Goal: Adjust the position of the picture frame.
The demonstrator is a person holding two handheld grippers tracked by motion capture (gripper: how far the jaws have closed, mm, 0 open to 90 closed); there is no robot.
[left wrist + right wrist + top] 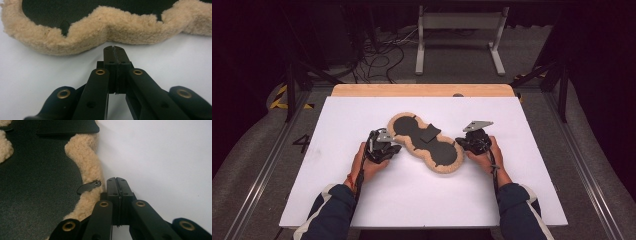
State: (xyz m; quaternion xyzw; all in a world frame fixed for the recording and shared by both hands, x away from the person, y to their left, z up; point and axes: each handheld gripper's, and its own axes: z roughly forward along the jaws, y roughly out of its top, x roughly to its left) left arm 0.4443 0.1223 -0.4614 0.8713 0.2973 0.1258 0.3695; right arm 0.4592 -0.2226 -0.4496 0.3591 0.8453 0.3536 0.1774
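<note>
At the bottom of the high view, two dark sleeves point(332, 212) are seen coming in over the white worktop point(412, 200). At centre left of that frame the left gripper point(393, 148) is held just beside the near lobe of a fleece-edged pad point(424, 142). In the left gripper view its fingers point(109, 53) are seen pressed together with nothing between them, a strip of bare worktop lying between their tips and the cream fleece rim point(105, 25).

The pad, black on its upturned face and trimmed in cream fleece, lies flat at the centre of the worktop, running from upper left to lower right, with a small dark flap point(430, 133) across its narrow waist.

At centre right the right gripper point(460, 144) is held at the pad's other lobe. In the right gripper view its fingers point(111, 182) are likewise closed on nothing, just beside the fleece and a small dark tab point(88, 186).

By this showing, nothing has yet been gripped or lifted: the approach appears done, while the opening of the fingers, the grasp and any handling of the pad are judged still to come.
</note>
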